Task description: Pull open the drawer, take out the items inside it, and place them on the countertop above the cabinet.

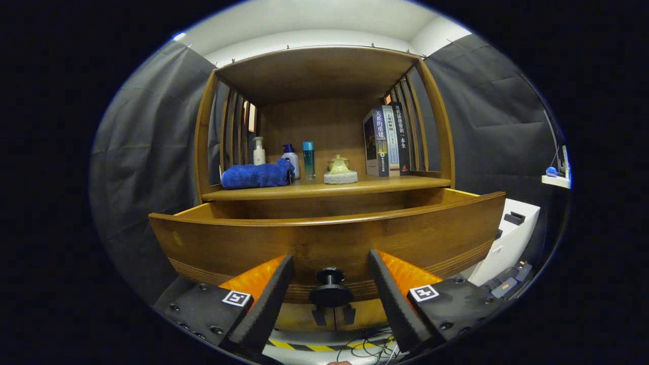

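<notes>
A wooden cabinet has a wide curved drawer [329, 238] pulled out toward me. Its black round knob [330, 290] sits between my two fingers, and neither finger touches it. My gripper [330, 263] is open, with its fingertips close against the drawer front. From this low angle the drawer's inside is hidden behind its front panel. Above the drawer runs the wooden countertop [324, 188]. On it lie a folded blue towel [256, 175], a white pump bottle [259, 151], a blue-capped bottle [291, 159], a teal bottle [308, 158] and a small yellow pot on a pale coaster [339, 170].
Three upright books [385, 142] stand at the countertop's right end against slatted side rails. A white box [507, 238] sits low to the right of the drawer. Cables and a yellow-black striped tape [324, 347] lie on the floor below. Dark cloth walls flank the cabinet.
</notes>
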A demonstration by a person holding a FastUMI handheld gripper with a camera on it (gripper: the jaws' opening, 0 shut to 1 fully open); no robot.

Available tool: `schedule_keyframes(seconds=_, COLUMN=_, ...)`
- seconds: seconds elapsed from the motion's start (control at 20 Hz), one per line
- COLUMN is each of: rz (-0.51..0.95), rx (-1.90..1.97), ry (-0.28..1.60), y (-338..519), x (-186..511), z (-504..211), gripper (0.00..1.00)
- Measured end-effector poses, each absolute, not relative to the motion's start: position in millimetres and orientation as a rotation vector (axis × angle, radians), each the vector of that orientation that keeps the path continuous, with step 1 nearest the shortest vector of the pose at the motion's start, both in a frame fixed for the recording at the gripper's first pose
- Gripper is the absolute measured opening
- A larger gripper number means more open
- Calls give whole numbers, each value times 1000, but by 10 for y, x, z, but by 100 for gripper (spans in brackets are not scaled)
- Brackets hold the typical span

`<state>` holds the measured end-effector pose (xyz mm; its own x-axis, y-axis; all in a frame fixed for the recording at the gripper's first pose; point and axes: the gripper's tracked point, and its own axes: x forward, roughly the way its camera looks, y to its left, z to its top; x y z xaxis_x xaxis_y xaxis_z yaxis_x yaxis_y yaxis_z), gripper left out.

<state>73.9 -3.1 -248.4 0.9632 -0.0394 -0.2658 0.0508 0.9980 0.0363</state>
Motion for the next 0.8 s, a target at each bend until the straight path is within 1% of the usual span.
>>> schedule_keyframes(seconds=0.35, rz=-43, rx=39, ry=282, y=-73, x=1389, z=-2585, gripper=98)
schedule_keyframes(seconds=0.8, rz=-43, rx=78, ry=284, y=-94, x=1847, z=-2645, gripper=98)
